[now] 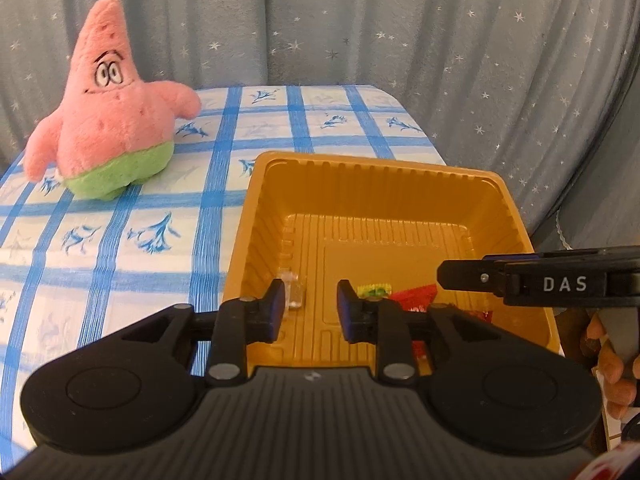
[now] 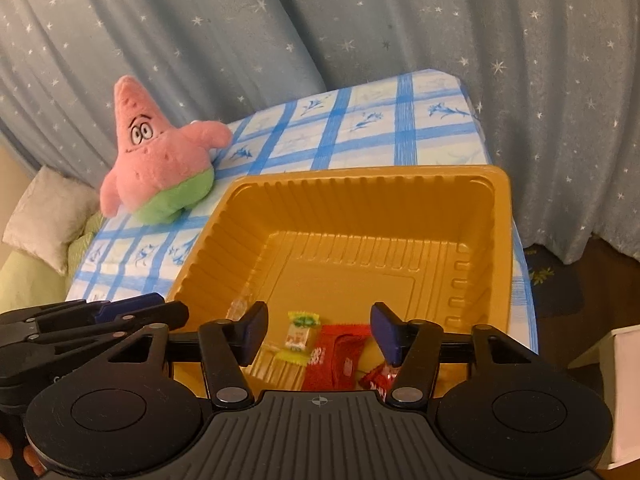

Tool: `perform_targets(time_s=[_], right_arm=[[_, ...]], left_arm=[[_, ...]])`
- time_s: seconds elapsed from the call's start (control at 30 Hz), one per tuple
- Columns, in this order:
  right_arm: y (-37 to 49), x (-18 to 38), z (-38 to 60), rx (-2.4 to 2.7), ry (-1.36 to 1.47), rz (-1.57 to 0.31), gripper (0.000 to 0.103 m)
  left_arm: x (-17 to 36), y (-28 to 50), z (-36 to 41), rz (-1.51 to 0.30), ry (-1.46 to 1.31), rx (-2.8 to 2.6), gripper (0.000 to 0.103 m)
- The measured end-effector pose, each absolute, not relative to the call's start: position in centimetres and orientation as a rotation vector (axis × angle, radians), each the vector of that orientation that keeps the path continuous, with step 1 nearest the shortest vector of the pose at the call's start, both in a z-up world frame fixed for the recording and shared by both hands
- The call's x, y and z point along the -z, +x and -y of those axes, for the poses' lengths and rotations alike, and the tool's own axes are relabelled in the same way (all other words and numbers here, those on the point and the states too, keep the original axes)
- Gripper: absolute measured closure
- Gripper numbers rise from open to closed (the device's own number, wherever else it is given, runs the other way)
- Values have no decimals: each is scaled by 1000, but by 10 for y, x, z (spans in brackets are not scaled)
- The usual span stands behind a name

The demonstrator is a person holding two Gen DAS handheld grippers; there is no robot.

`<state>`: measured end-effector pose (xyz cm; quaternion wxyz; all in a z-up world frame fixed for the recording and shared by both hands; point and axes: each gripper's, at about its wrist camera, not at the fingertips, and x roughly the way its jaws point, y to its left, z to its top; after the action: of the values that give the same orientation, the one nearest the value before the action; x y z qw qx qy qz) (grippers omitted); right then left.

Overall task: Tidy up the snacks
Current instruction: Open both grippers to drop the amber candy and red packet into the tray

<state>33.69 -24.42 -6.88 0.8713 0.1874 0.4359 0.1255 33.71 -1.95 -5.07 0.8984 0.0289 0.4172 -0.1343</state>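
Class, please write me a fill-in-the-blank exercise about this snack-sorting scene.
1. The wrapped snacks lie inside the ribbed ___-coloured plastic tray.
2. The pink star-shaped plush toy wears ___ shorts.
3. The blue-checked tablecloth has the plush toy standing ___ the tray.
4. The large red snack wrapper lies between the right tongs, whose jaws are ___.

Missing: gold; green; outside; open

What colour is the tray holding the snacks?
Golden yellow tray, ribbed walls; clearest in the right wrist view.

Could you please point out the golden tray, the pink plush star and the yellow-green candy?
golden tray point(image 2: 360, 178): right wrist view, far rim.
pink plush star point(image 1: 116, 120): left wrist view, belly.
yellow-green candy point(image 2: 298, 334): right wrist view, wrapper's middle.
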Motion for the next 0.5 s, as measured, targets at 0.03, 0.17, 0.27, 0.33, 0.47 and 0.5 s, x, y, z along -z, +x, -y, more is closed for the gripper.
perform_targets(time_s=[0.03,0.17,0.27,0.33,0.47,0.5], right_arm=[[334,69,245,-264,389,-919,44],[321,67,251,-277,382,-933,36],[310,62,255,-286,368,-927,32],[301,58,257,-293,361,-918,30],[285,51,263,-304,356,-911,28],[281,50,265,-306,354,-910,28]], left_arm=[[50,334,19,-869,55,272,72],[46,317,17,-875,41,263,70],[41,305,16,-871,31,255,69],[37,296,16,-869,22,246,68],[30,278,14,-860,0,228,68],[29,272,14,-858,-6,224,67]])
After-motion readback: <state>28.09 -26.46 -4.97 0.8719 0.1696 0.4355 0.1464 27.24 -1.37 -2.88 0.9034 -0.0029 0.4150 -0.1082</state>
